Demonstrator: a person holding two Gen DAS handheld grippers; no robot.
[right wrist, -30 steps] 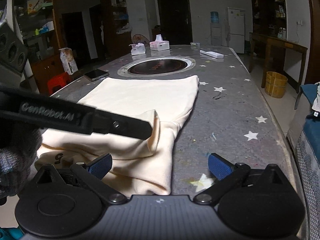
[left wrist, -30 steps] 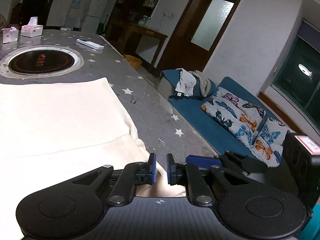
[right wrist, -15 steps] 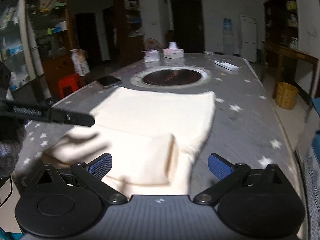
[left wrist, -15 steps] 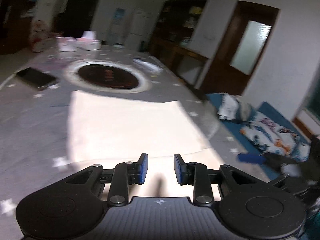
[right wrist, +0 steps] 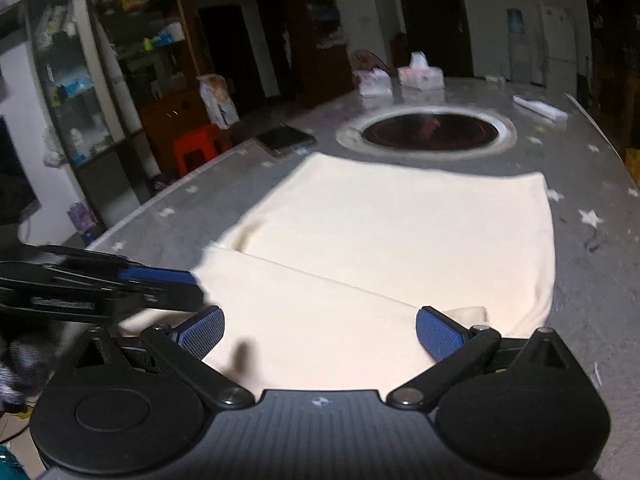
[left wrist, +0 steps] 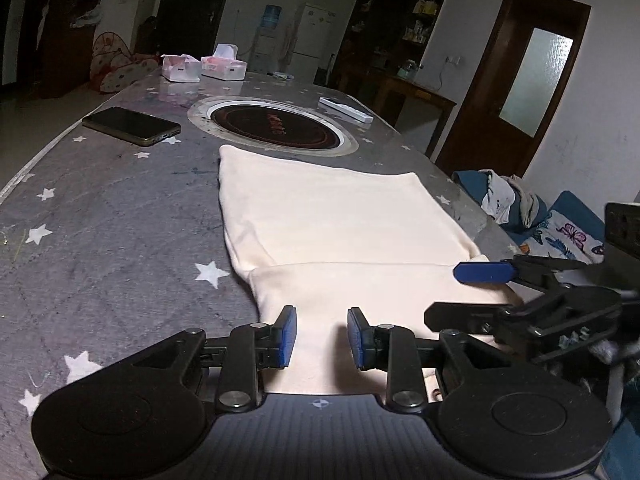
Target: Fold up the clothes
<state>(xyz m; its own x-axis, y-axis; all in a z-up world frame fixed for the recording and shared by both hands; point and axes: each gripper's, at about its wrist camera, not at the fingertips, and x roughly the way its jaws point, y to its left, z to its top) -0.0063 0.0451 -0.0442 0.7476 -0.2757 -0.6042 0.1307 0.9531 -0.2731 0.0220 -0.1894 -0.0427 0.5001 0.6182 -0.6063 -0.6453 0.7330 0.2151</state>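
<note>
Beyond the jaws, a round cooktop (left wrist: 275, 129) sits in the table (left wrist: 100, 208); a phone (left wrist: 131, 125) lies left, 2 tissue boxes (left wrist: 204, 68) farther off.

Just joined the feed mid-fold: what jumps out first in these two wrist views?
The cream garment dominates, spread on the grey star-patterned table with its near part folded over. Both grippers hover open over that near edge, the left gripper narrowly parted, the right gripper spread wide. Beyond lie a round black cooktop and a dark smartphone at far left.
</note>
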